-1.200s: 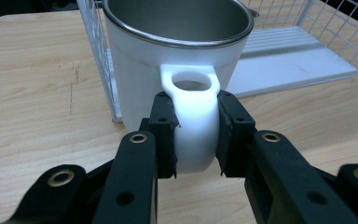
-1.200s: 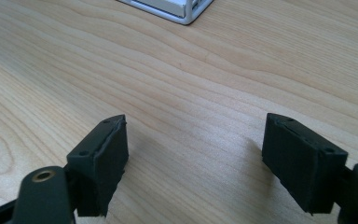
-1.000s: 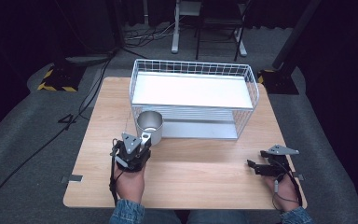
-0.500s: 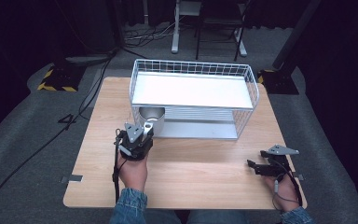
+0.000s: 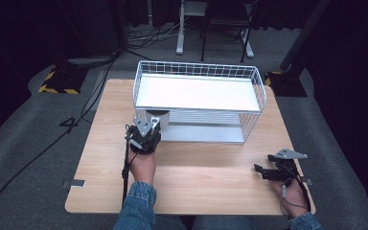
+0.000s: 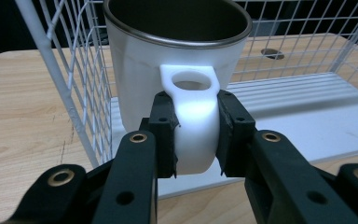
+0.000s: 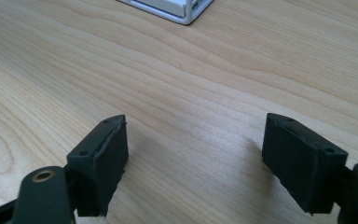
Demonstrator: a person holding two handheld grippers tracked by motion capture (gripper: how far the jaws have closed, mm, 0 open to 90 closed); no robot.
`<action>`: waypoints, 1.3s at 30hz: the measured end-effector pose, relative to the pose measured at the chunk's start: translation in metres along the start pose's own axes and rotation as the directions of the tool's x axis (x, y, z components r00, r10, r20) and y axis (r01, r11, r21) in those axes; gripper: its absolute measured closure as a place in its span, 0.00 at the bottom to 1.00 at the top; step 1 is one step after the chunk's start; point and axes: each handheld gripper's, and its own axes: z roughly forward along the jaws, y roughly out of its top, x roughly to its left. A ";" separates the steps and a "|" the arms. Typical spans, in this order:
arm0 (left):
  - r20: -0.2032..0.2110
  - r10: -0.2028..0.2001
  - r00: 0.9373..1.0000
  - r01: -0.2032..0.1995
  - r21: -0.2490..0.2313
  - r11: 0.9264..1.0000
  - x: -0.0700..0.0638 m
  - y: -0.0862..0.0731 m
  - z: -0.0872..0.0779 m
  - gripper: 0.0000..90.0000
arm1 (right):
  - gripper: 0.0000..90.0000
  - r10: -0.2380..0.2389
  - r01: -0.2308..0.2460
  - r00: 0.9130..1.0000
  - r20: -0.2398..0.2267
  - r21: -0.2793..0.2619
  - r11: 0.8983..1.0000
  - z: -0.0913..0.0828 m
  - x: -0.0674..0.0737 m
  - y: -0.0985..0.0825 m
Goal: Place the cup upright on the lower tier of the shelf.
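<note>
A white mug [image 6: 168,70] with a dark metal inside stands upright at the left front corner of the white wire rack's [image 5: 199,72] lower shelf [image 6: 307,112]. My left gripper [image 6: 195,135] is shut on the mug's white handle, one jaw on each side. In the high view the mug [image 5: 158,117] sits just under the rack's top shelf, with the left gripper [image 5: 146,134] right behind it. My right gripper [image 5: 261,172] rests low over the table's right front part, open, with nothing between its pads [image 7: 105,158].
The two-tier wire rack takes up the back middle of the wooden table [image 5: 100,143]; its white top shelf [image 5: 196,93] is bare. The rack's front corner [image 7: 182,14] lies ahead of the right gripper. Cables [image 5: 76,115] and chair legs are on the floor beyond the table.
My left gripper has carried the mug forward from the table in front of the rack to the lower shelf's left corner. The right gripper has stayed still.
</note>
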 end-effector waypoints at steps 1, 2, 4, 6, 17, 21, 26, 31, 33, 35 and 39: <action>-0.004 -0.001 1.000 0.001 -0.001 1.000 0.000 0.000 0.002 0.80 | 0.25 0.000 0.000 1.000 0.000 0.000 1.000 0.000 0.000 0.000; -0.005 -0.007 1.000 0.007 0.000 1.000 0.001 -0.001 0.005 0.80 | 0.25 0.000 0.000 1.000 0.000 0.000 1.000 0.000 0.000 0.000; -0.004 -0.013 1.000 0.013 0.000 1.000 0.002 -0.001 0.009 0.80 | 0.25 -0.001 0.001 1.000 -0.001 0.000 1.000 0.000 0.000 0.000; -0.009 -0.020 1.000 0.020 0.005 1.000 0.004 -0.002 0.013 0.80 | 0.25 -0.001 0.001 1.000 0.000 0.000 1.000 0.000 0.000 0.000; -0.031 -0.036 0.999 0.037 0.040 0.998 0.011 -0.006 0.028 0.80 | 0.25 -0.001 0.001 1.000 -0.001 0.000 1.000 0.000 0.000 0.000; -0.035 -0.034 0.999 0.036 0.053 0.998 0.012 -0.008 0.030 0.80 | 0.25 -0.001 0.001 1.000 -0.001 0.000 1.000 0.000 0.000 0.000; -0.024 -0.053 0.998 0.054 0.070 0.996 0.014 -0.009 0.034 0.80 | 0.25 -0.002 0.002 1.000 -0.001 0.000 1.000 0.000 0.000 0.000; -0.024 -0.051 0.998 0.053 0.078 0.996 0.013 -0.010 0.035 0.79 | 0.25 -0.001 0.001 1.000 -0.001 0.000 1.000 0.000 0.000 0.000; -0.024 -0.051 0.998 0.053 0.078 0.996 0.013 -0.010 0.035 0.79 | 0.25 -0.001 0.001 1.000 -0.001 0.000 1.000 0.000 0.000 0.000; -0.024 -0.054 0.998 0.056 0.079 0.995 0.013 -0.010 0.035 0.79 | 0.25 -0.001 0.001 1.000 -0.001 0.000 1.000 0.000 0.000 0.000; -0.017 -0.081 0.997 0.082 0.090 0.993 0.015 -0.011 0.035 0.79 | 0.25 -0.001 0.001 1.000 -0.001 0.000 1.000 0.000 0.000 0.000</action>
